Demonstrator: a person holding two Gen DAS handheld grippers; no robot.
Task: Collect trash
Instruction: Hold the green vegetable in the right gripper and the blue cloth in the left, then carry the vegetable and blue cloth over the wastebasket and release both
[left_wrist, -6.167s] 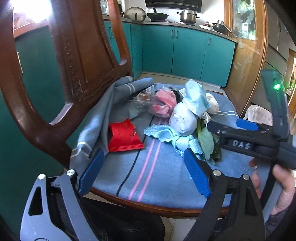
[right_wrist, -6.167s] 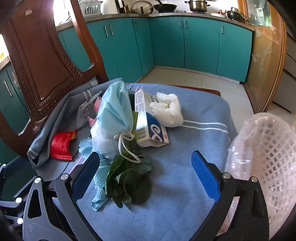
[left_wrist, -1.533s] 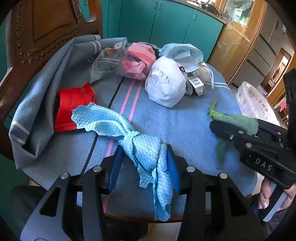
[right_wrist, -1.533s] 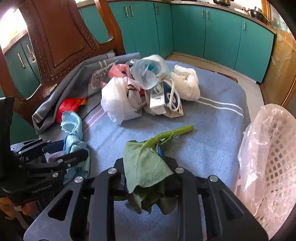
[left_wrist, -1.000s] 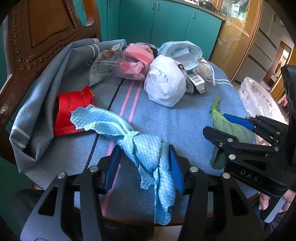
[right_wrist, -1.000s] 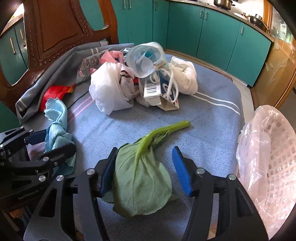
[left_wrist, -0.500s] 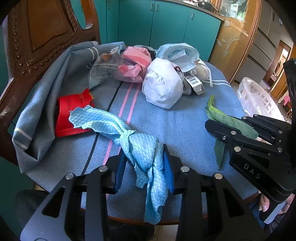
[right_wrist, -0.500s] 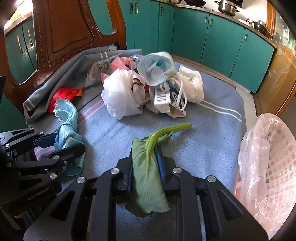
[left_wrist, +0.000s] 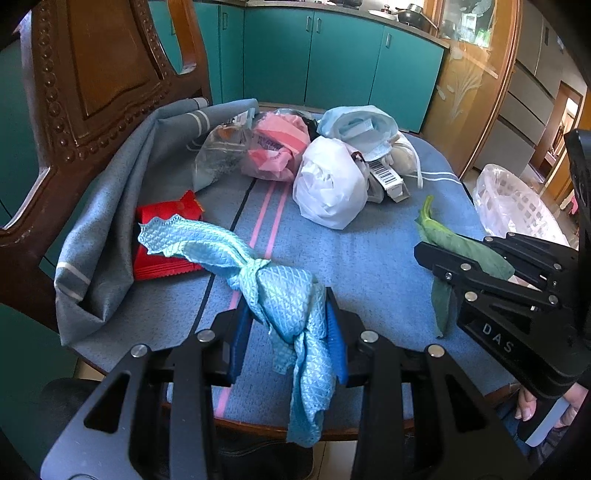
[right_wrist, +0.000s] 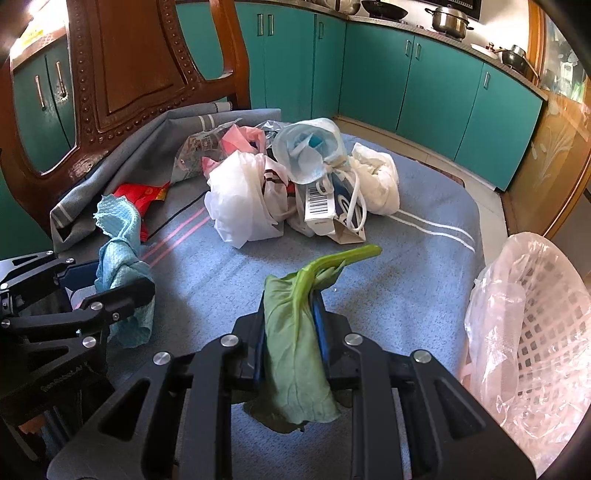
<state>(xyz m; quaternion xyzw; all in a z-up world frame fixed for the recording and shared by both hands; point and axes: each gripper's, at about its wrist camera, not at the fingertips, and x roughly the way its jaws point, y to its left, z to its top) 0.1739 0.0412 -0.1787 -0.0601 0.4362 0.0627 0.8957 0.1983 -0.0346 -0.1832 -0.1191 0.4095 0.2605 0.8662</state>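
At the table's near edge, on the left, the left gripper (left_wrist: 288, 328) has its pads closed on a bunched blue cloth (left_wrist: 284, 295); one end trails onto the red packet (left_wrist: 162, 236) by the chair-side edge, the other hangs limp below the jaws. It looks soft and light, so a pinch at the knotted middle should carry it without slipping. Toward the far edge lies the rest of the trash: a pink bag (left_wrist: 277, 151), a white bag (left_wrist: 328, 184), a mask (right_wrist: 306, 151) and a small carton (right_wrist: 321, 206), all light and crushable; I would take each by a bunched fold. On the right, the right gripper (right_wrist: 291, 332) is pinched tight on a green leaf (right_wrist: 295, 354), stalk pointing forward; it looks flimsy and apt to tear. Beyond the table's right edge stands the lined basket (right_wrist: 535, 325).
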